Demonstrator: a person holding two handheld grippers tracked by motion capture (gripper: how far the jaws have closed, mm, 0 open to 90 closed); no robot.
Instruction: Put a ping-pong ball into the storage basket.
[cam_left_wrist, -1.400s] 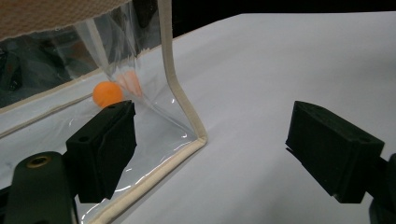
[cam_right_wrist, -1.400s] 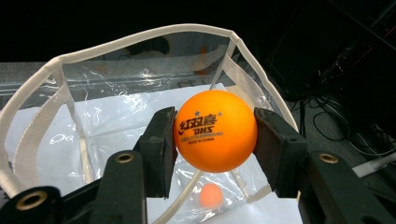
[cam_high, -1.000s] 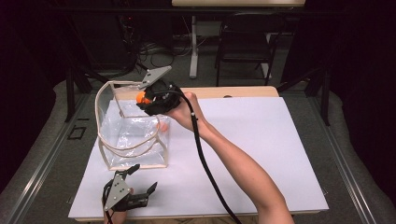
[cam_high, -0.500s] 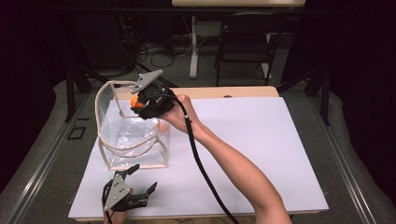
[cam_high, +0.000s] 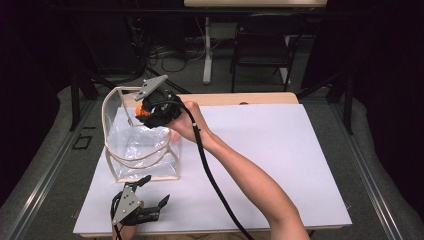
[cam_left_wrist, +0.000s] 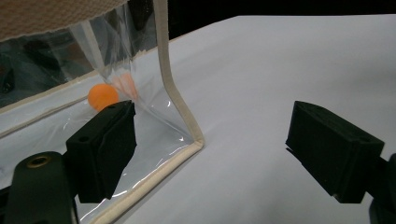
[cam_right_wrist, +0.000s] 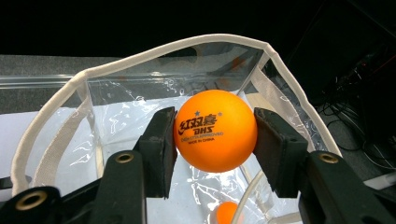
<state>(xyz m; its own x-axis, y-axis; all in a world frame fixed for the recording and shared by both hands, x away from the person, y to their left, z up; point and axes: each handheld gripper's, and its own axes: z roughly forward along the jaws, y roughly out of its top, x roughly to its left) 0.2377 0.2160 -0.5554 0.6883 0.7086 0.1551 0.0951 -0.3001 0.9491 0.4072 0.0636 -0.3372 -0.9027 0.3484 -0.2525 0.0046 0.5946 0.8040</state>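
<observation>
Since a second ago, the right gripper (cam_high: 141, 111) has slid a little to the left, from the bag's right wall to a spot over its open top, carrying an orange ball (cam_right_wrist: 215, 130) with it; the left gripper (cam_high: 150, 195) has kept its place.

Nearest the person, at the front edge of the white sheet (cam_high: 280, 150) that covers the table, the left gripper rests low with its jaws spread wide apart and nothing between them. In the left gripper view they frame the near corner of the clear plastic bag (cam_left_wrist: 177, 112), with one jaw in front of the bag's wall and the other over bare white sheet.

Just beyond it stands the bag (cam_high: 142, 145), a clear box shape with cream edging and cream straps, upright and open at the top. A second orange ball (cam_left_wrist: 102, 96) lies on its floor; it also shows at the bottom of the right gripper view (cam_right_wrist: 227, 212).

Above the bag's far rim, the person's right arm (cam_high: 250, 175) reaches in from the lower right, with the black cable (cam_high: 212, 177) trailing along it. The right gripper is clamped on the orange ball, one pad on each side of it, holding it in the air over the bag's opening. Black print shows on the ball's front.

Farther off, past the table, a chair (cam_high: 262, 47) stands on a dark floor.
</observation>
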